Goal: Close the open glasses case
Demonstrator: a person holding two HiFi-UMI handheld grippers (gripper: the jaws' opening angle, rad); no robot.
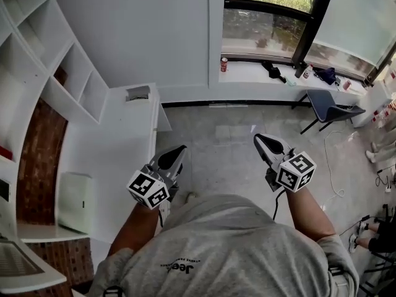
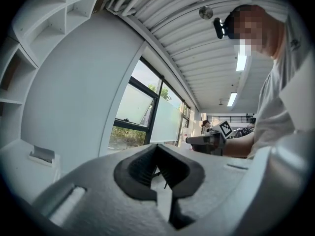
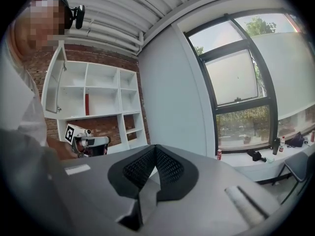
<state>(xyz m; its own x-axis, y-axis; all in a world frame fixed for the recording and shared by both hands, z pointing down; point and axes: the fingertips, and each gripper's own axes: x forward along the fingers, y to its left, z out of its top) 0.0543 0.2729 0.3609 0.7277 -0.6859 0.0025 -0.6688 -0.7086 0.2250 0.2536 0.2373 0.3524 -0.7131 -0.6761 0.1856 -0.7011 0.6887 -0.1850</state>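
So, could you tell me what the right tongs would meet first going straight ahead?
Probably the plain white wall left of the window; nothing shows in between, though depth is unclear.

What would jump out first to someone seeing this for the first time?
The two hand-held tools with chequered cubes: the left gripper and right gripper, both shut and empty, over the floor mid-picture. A small grey case lies on the white table at left, and a red can stands on the windowsill.

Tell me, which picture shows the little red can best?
The head view: the red can stands clearly on the white windowsill. The right gripper view shows it too, smaller. The left gripper view does not show it.
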